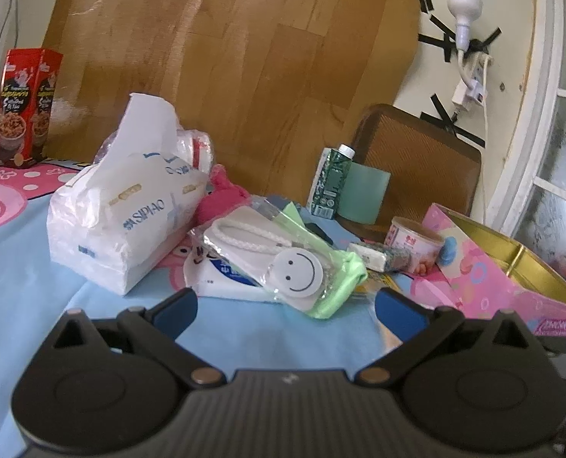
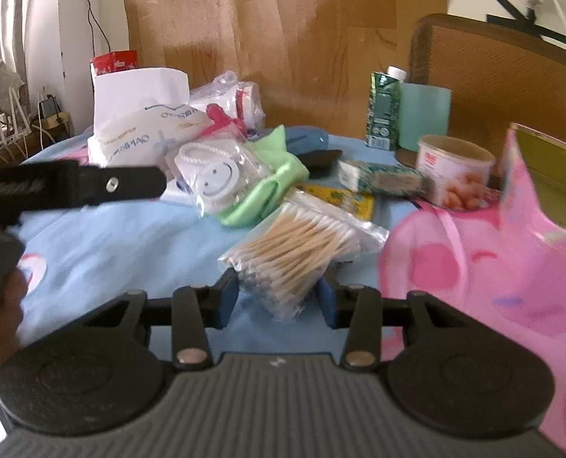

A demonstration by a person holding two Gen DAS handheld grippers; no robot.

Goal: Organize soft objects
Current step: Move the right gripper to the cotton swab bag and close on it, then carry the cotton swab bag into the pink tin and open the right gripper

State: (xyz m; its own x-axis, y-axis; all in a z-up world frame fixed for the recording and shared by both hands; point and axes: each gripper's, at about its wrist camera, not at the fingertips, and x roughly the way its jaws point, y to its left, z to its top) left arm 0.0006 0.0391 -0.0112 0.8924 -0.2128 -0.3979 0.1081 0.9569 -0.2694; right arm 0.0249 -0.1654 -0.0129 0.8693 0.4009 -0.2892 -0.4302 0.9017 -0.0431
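While the bag of cotton swabs [image 2: 298, 252] is pinched at its near end between the blue pads [image 2: 227, 299] of the right gripper [image 2: 279, 299], its far end lies toward the yellow packet [image 2: 340, 196] on the blue cartoon-print cloth [image 2: 130, 252]. Just right of the bag, the pink box [image 2: 512, 267] is seen with its gold inside open at the top. Beyond the bag, a clear pouch with a white smiley disc [image 2: 216, 179] and a braided cord is laid over a green cloth [image 2: 260, 202]; a pink plush toy [image 1: 222, 198] is tucked behind it, touching the tissue pack [image 1: 122, 221], from whose top a white tissue is pulled up. The left gripper [image 1: 285, 311] is held low over the cloth with its fingers wide apart and nothing between them, just in front of the smiley pouch; its black finger is seen from the right wrist reaching in from the left edge [image 2: 122, 185]. Further back, a small printed carton [image 1: 378, 255] lies beside a round tin [image 1: 416, 244], and a green drink carton [image 1: 330, 181] is stood upright against a pale green cup [image 1: 363, 194]. A red snack box [image 1: 25, 107] is stood at the far left against the wooden board [image 1: 244, 57]. A bulb [image 1: 464, 4] and taped wiring are fixed on the wall to the right.
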